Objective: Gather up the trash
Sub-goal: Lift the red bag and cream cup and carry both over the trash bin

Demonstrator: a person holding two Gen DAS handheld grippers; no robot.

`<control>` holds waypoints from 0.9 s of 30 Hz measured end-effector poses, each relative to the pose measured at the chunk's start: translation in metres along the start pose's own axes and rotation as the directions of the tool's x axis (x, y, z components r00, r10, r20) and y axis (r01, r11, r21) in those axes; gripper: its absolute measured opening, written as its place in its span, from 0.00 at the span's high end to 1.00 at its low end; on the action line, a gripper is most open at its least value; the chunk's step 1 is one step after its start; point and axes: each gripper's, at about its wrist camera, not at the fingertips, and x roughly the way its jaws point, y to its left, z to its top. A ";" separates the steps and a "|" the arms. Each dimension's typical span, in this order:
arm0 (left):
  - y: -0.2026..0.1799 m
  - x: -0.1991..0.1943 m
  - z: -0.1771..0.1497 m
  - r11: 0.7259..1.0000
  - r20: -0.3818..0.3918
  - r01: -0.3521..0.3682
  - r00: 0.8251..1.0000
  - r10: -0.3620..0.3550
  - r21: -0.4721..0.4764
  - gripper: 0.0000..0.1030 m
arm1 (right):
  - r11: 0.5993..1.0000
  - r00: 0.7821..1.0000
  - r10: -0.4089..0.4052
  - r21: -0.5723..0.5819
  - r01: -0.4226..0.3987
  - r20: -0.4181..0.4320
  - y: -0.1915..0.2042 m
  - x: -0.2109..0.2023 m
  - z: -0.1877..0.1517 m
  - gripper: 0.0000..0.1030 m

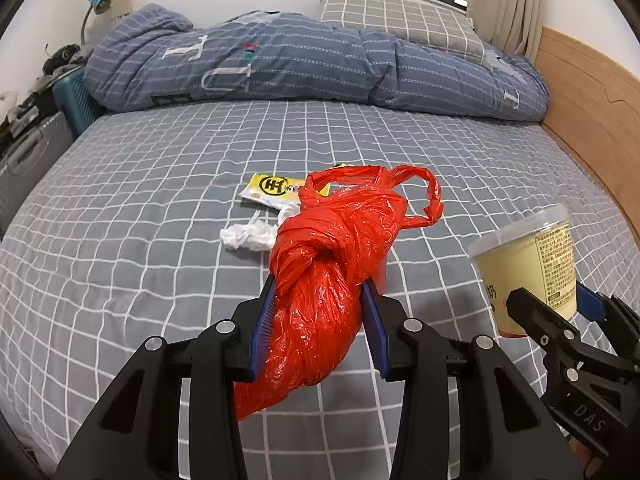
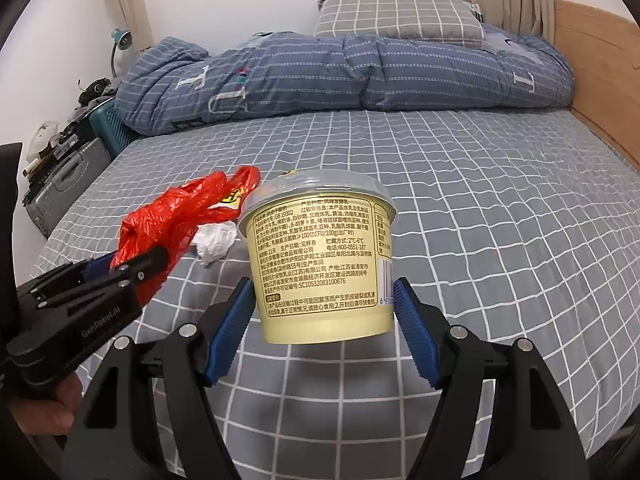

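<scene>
My left gripper (image 1: 320, 292) is shut on a knotted red plastic bag (image 1: 332, 264) and holds it above the grey checked bed (image 1: 160, 200). My right gripper (image 2: 325, 296) is shut on a pale yellow cup (image 2: 320, 256) with a clear lid, upright and clear of the sheet. In the left wrist view the cup (image 1: 532, 268) and right gripper (image 1: 556, 304) appear at the right. In the right wrist view the red bag (image 2: 176, 224) and left gripper (image 2: 120, 268) appear at the left. A yellow wrapper (image 1: 276, 190) and a crumpled white tissue (image 1: 248, 236) lie on the bed behind the bag.
A rolled blue striped duvet (image 1: 312, 64) and a grey checked pillow (image 1: 400, 16) lie at the far end of the bed. A wooden bed frame (image 1: 592, 92) runs along the right. Suitcases (image 2: 68, 184) and clutter stand at the left edge.
</scene>
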 end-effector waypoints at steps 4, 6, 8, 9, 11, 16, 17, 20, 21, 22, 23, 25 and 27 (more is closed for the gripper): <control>0.003 -0.010 -0.009 1.000 -0.001 -0.001 1.000 0.001 -0.005 0.62 | 0.999 1.000 -0.005 -0.032 0.006 0.015 0.010 -0.008 -0.004 0.34; 0.006 -0.013 -0.015 1.000 -0.008 -0.001 1.000 0.001 -0.009 0.62 | 0.999 1.000 -0.012 -0.047 0.013 0.024 0.015 -0.012 -0.007 0.34; 0.008 -0.016 -0.019 1.000 -0.013 -0.002 1.000 0.002 -0.010 0.62 | 0.998 1.000 -0.011 -0.053 0.013 0.027 0.017 -0.014 -0.009 0.34; 0.009 -0.018 -0.022 1.000 -0.013 -0.004 1.000 0.004 -0.010 0.62 | 0.998 0.999 -0.012 -0.057 0.014 0.032 0.020 -0.017 -0.011 0.34; 0.012 -0.020 -0.026 1.000 -0.016 -0.002 1.000 0.002 -0.016 0.62 | 0.998 0.999 -0.014 -0.066 0.016 0.036 0.023 -0.022 -0.014 0.34; 0.017 -0.028 -0.040 1.000 -0.029 0.002 1.000 -0.003 -0.028 0.62 | 0.997 0.999 -0.007 -0.073 0.010 0.045 0.031 -0.032 -0.019 0.34; 0.017 -0.030 -0.042 1.000 -0.031 0.003 1.000 -0.004 -0.029 0.62 | 0.997 0.999 -0.006 -0.073 0.009 0.046 0.033 -0.034 -0.019 0.34; 0.019 -0.034 -0.050 0.999 -0.036 0.005 0.999 -0.006 -0.031 0.62 | 0.997 0.999 -0.003 -0.075 0.007 0.046 0.036 -0.037 -0.022 0.34; 0.019 -0.036 -0.052 0.999 -0.035 0.006 0.999 -0.007 -0.034 0.62 | 0.997 0.999 -0.001 -0.075 0.004 0.044 0.037 -0.039 -0.024 0.34; 0.019 -0.039 -0.055 0.999 -0.032 0.004 0.999 -0.005 -0.035 0.62 | 0.997 0.999 0.000 -0.075 0.003 0.044 0.038 -0.040 -0.025 0.34; 0.019 -0.040 -0.056 0.999 -0.031 0.001 1.000 -0.002 -0.035 0.62 | 0.997 0.999 0.000 -0.076 0.003 0.043 0.040 -0.041 -0.026 0.34; 0.020 -0.044 -0.060 0.999 -0.031 -0.002 1.000 0.001 -0.035 0.62 | 0.997 0.999 0.001 -0.078 0.002 0.041 0.042 -0.044 -0.029 0.34; 0.022 -0.048 -0.063 0.999 -0.031 -0.003 1.000 0.002 -0.039 0.62 | 0.997 0.999 0.004 -0.073 -0.001 0.037 0.043 -0.047 -0.032 0.34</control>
